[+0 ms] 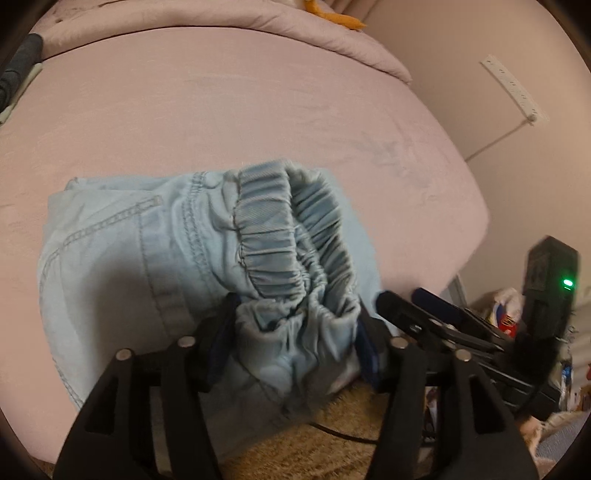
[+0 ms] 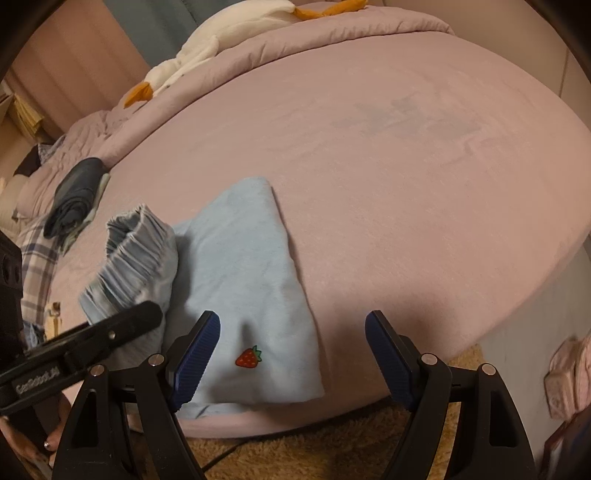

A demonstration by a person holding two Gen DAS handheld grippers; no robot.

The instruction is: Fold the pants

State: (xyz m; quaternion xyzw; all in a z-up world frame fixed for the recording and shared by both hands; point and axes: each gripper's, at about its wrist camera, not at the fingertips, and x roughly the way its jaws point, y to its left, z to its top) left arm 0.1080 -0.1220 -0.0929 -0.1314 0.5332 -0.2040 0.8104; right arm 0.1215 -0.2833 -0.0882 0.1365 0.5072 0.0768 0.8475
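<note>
Left gripper blue-padded fingers clamped on the gathered elastic waistband of the light blue denim pants, bunched cloth fills the gap between the pads. Waistband end lifted and curled up off the bed, rest of the pants lies folded flat on the pink fitted bed sheet near the bed's front edge. Right gripper fingers spread wide, nothing between the ribbed blue pads, hovering over the folded leg part with the small red strawberry patch; left pad sits over the cloth, right pad over bare sheet. In the right wrist view the left gripper's black finger shows at the raised waistband. Beyond: tan shaggy rug below the bed edge, dark grey folded garment far left, white plush goose with orange beak on the pink duvet at the back
</note>
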